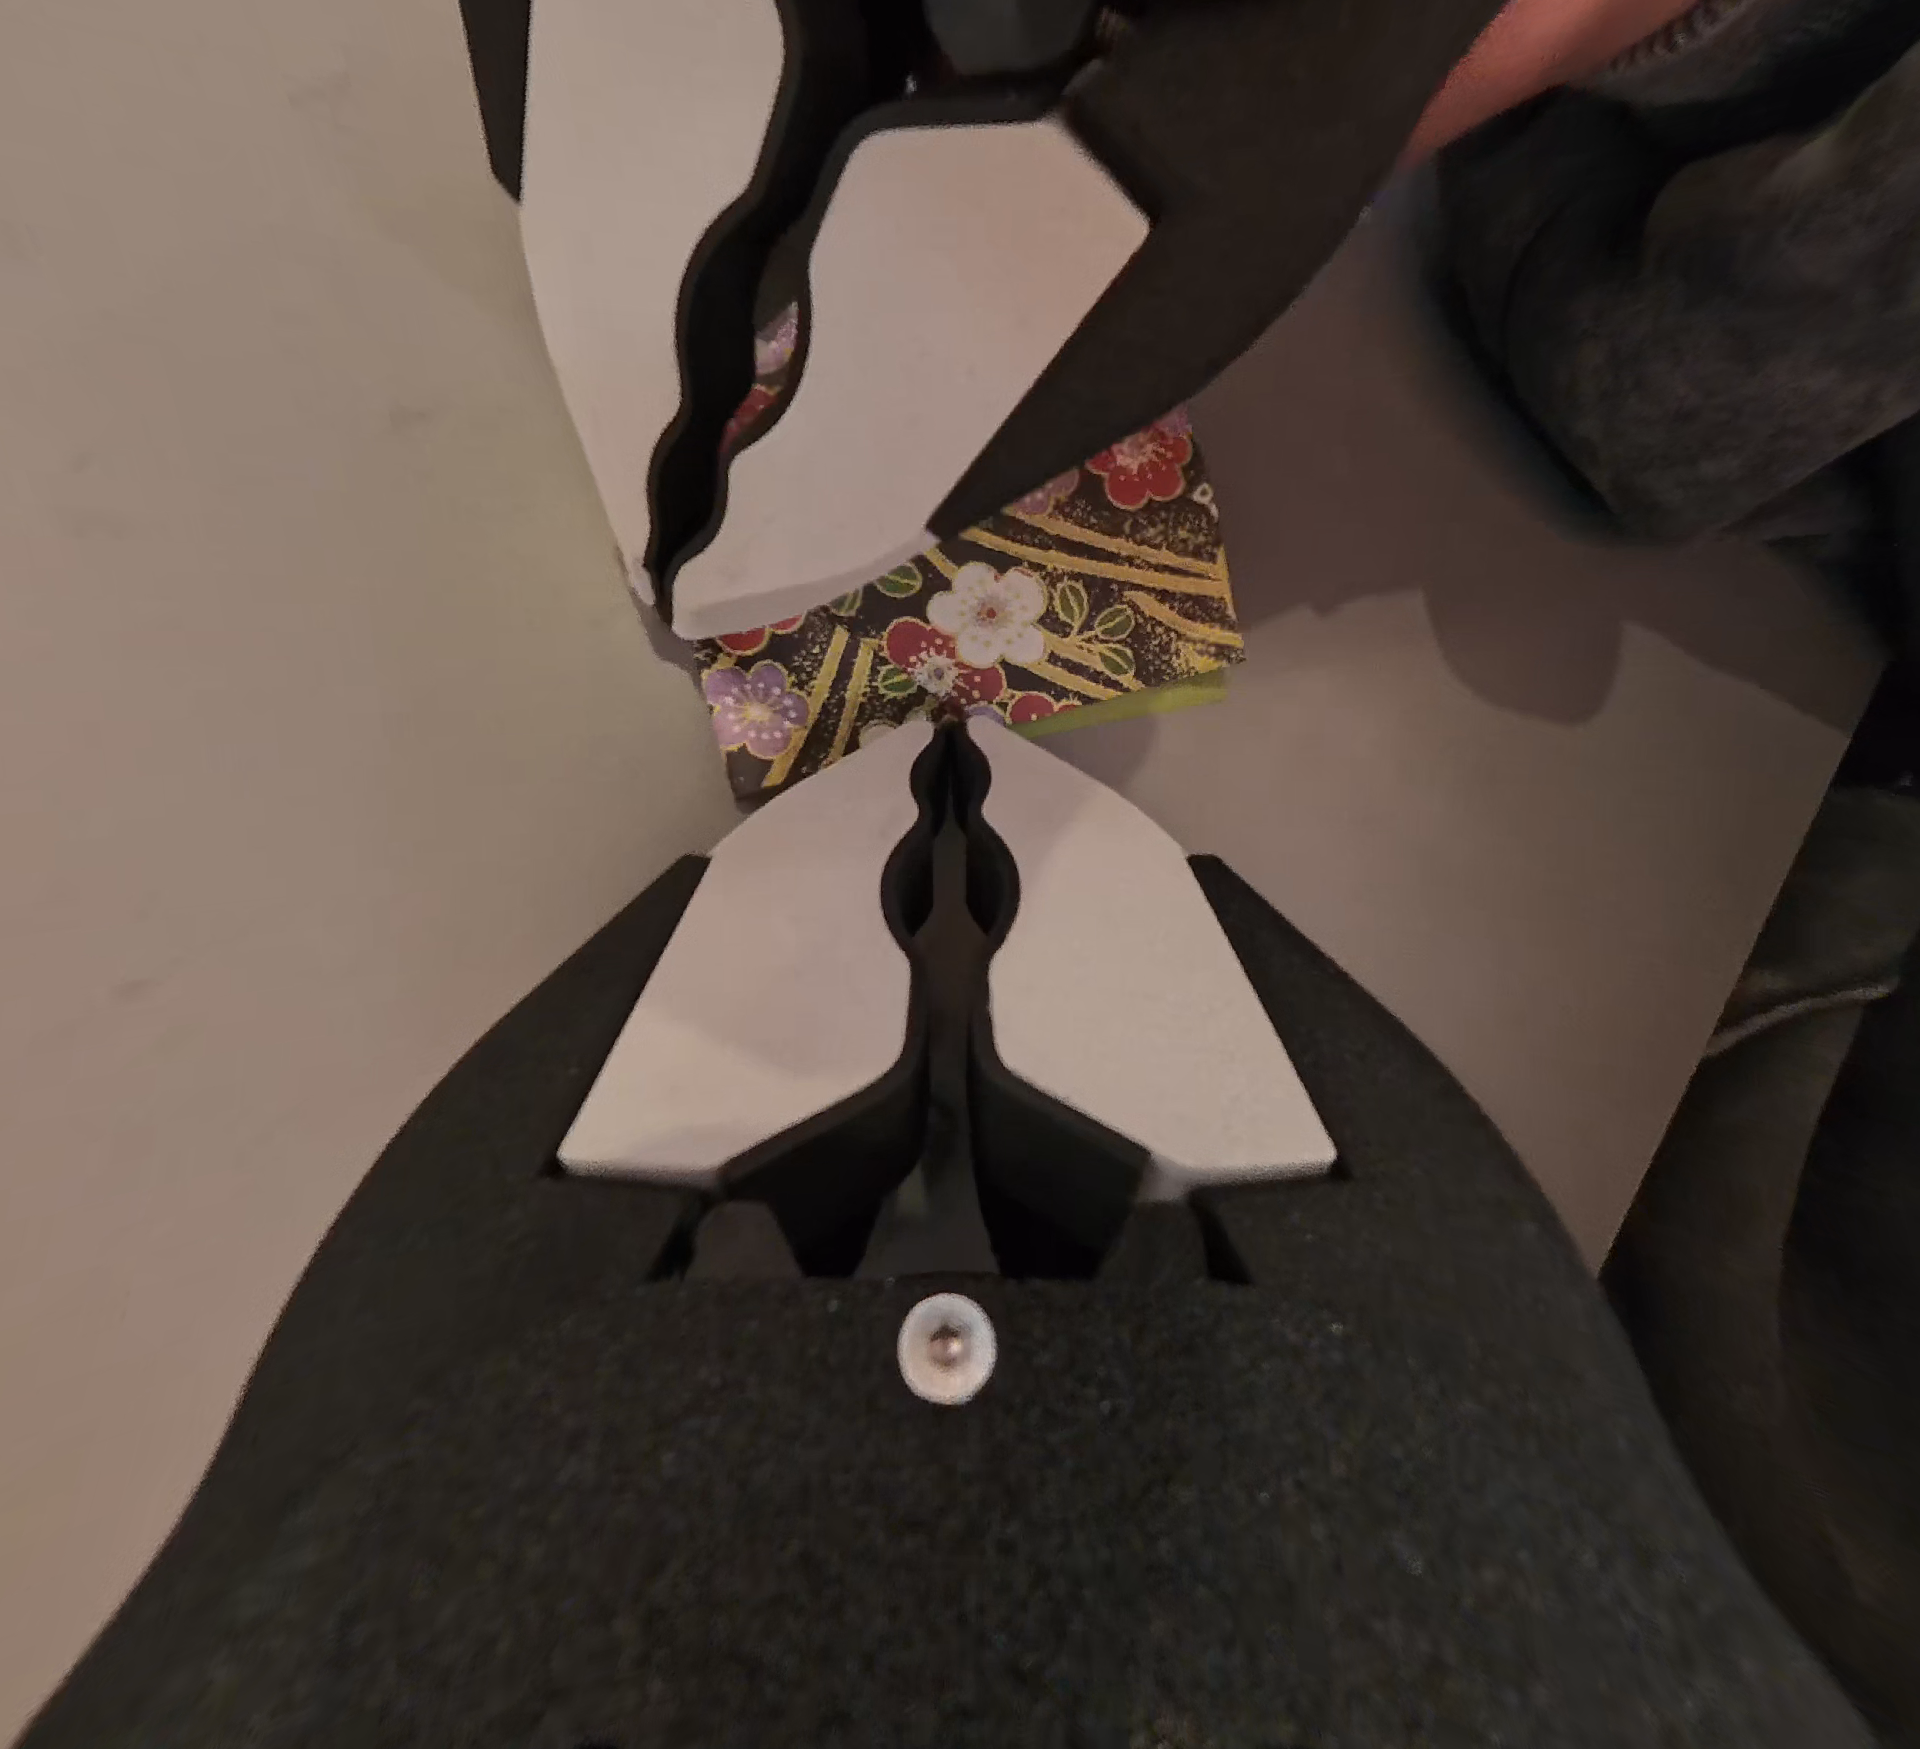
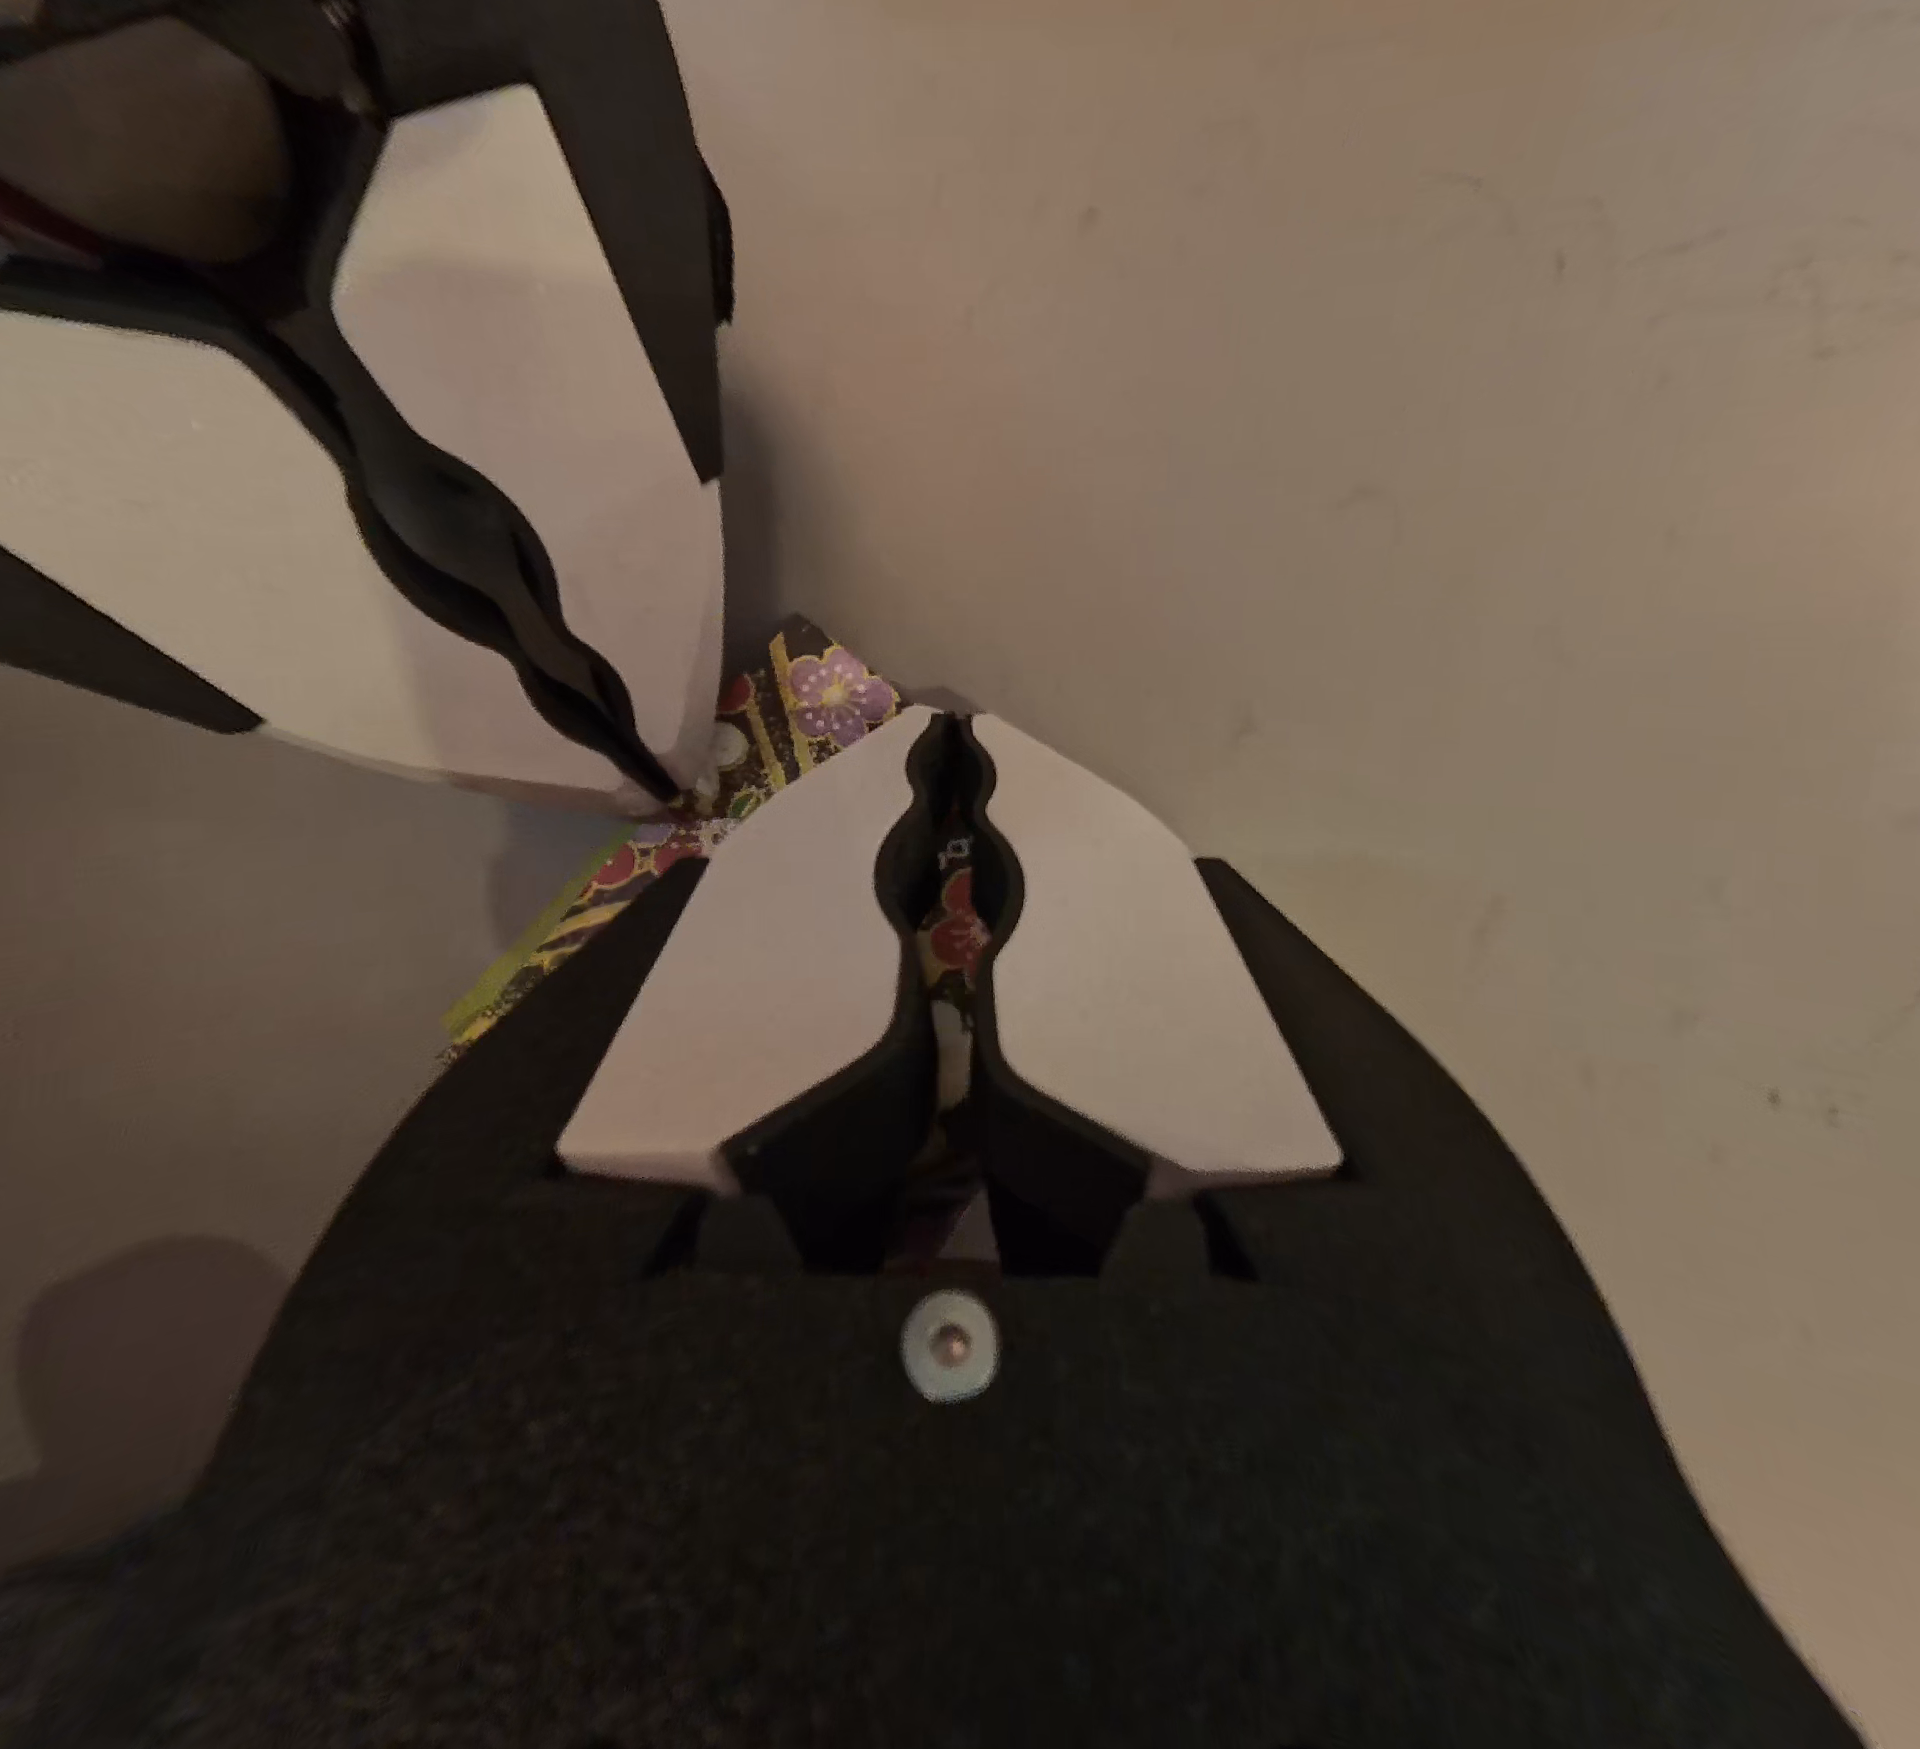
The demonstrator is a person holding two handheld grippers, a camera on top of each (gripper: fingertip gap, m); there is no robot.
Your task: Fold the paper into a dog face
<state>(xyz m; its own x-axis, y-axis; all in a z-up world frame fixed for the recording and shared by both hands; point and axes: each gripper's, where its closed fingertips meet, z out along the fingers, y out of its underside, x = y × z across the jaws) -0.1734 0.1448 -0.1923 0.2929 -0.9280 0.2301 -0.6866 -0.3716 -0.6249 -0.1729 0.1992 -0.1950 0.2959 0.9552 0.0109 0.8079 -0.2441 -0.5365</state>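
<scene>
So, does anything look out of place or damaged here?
Nothing stands out. The flowered paper lies folded on the table, with no tear visible. Both the left gripper and the right gripper are shut at its edges.

Both wrist views close, facing down, sharing the paper (image 1: 977, 639) from opposite sides

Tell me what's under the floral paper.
A lime-green layer peeks out under the floral paper along one edge, lying on the pale table. Whether it is the paper's own underside or a separate sheet cannot be told; both claws cover much of the paper.
</scene>
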